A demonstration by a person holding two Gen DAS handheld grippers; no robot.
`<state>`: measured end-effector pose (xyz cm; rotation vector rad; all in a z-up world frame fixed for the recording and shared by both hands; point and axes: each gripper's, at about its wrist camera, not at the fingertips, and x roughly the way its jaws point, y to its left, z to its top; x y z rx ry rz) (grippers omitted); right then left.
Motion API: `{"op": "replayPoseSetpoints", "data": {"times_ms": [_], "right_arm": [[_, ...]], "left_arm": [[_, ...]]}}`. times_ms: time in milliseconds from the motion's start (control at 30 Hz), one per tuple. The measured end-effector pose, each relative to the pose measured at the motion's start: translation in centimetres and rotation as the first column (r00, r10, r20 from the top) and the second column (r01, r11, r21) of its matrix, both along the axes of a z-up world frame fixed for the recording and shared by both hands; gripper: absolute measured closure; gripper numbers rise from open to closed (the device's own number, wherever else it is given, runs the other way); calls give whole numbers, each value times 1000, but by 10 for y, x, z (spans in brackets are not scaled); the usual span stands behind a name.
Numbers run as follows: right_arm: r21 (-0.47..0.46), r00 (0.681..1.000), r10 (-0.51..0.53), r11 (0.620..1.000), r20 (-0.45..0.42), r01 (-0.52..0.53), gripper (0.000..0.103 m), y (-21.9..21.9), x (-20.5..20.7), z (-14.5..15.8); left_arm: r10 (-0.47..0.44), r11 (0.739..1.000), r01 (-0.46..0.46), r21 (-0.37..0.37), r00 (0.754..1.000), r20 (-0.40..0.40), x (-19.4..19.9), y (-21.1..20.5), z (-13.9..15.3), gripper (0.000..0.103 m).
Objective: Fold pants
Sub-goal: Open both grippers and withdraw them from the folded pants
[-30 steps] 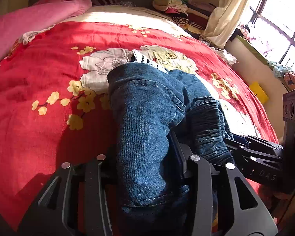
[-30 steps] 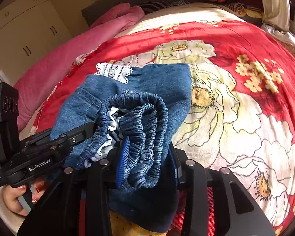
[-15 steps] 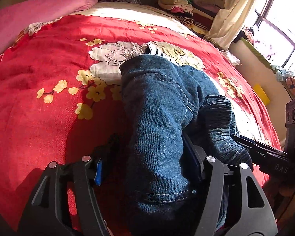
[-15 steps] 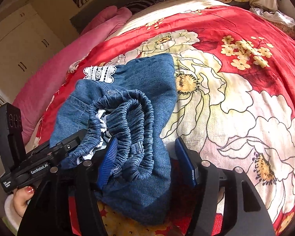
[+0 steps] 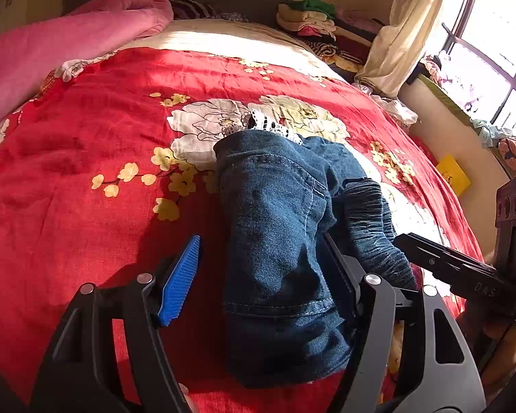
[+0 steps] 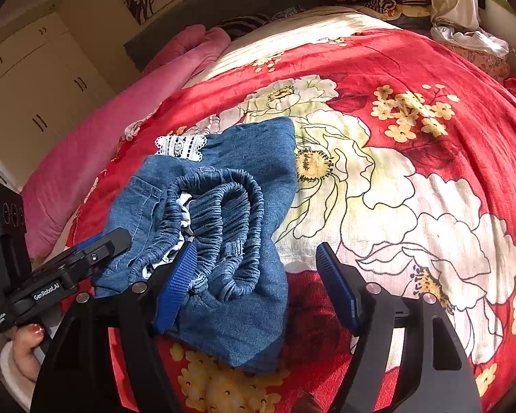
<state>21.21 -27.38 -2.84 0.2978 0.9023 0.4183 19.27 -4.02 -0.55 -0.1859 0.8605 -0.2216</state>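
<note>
Pants (image 5: pixel 278 227): small blue denim pair, lying bunched in a short folded stack on the red flowered bedspread (image 5: pixel 86 179), near the front edge of the bed. Elastic waistband (image 6: pixel 223 213) sits on top, gathered into loops, toward the right side of the stack. A white lace trim (image 6: pixel 180 146) pokes out at the far end, resting on a white flower print.

Left gripper (image 5: pixel 261 275): jaws spread wide. The denim lies between them; the blue ribbed pad (image 5: pixel 180 282) stands clear of the cloth, while the other finger is just beside or touching the fabric, cannot tell which. Not clamped.

Right gripper (image 6: pixel 258 282): jaws also spread wide. Its left pad (image 6: pixel 175 285) sits against the waistband folds; the right pad (image 6: pixel 337 285) is over bare bedspread, apart from the cloth. Holding nothing.

Handling judgement: denim is soft but fairly thick, light at this size, not slippery, not fragile. Layers should hold a crease moderately, yet the elastic waistband looks springy and likely to push the top layer up. Best hold: pinch a hem or side seam through all the layers, or the waistband edge itself, where the ribbed pads get bite.

Surroundings: pink quilt (image 5: pixel 62 44) along the far left side, pile of clothes (image 5: pixel 309 17) at the bed's head, window (image 5: pixel 492 34) at right.
</note>
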Motion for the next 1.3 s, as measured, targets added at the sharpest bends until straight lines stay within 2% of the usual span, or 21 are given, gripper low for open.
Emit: {"op": "replayPoseSetpoints", "data": {"times_ms": [200, 367, 467, 600, 767, 900, 1300], "right_arm": [[-5, 1000, -9, 1000, 30, 9, 28, -3, -6, 8], [-20, 997, -23, 999, 76, 25, 21, -5, -15, 19], [-42, 991, -38, 998, 126, 44, 18, -6, -24, 27], [-10, 979, -67, 997, 193, 70, 11, -13, -38, 41], [7, 962, -98, 995, 253, 100, 8, -21, -58, 52], [36, 962, -103, 995, 251, 97, 6, -24, -74, 53], [10, 947, -134, 990, 293, 138, 5, -23, -118, 58]], "left_arm": [[12, 1000, -12, 15, 1000, 21, -7, 2, 11, 37], [23, 999, -24, 23, 999, 44, -18, 5, 23, 25], [21, 999, -23, 32, 998, 57, -27, 6, 29, 22], [20, 999, -23, 41, 997, 69, -40, 7, 36, 17], [23, 998, -27, 54, 996, 83, -56, 10, 42, 11], [15, 998, -20, 60, 995, 94, -69, 9, 45, 10], [12, 997, -21, 78, 994, 112, -104, 11, 51, 10]]}}
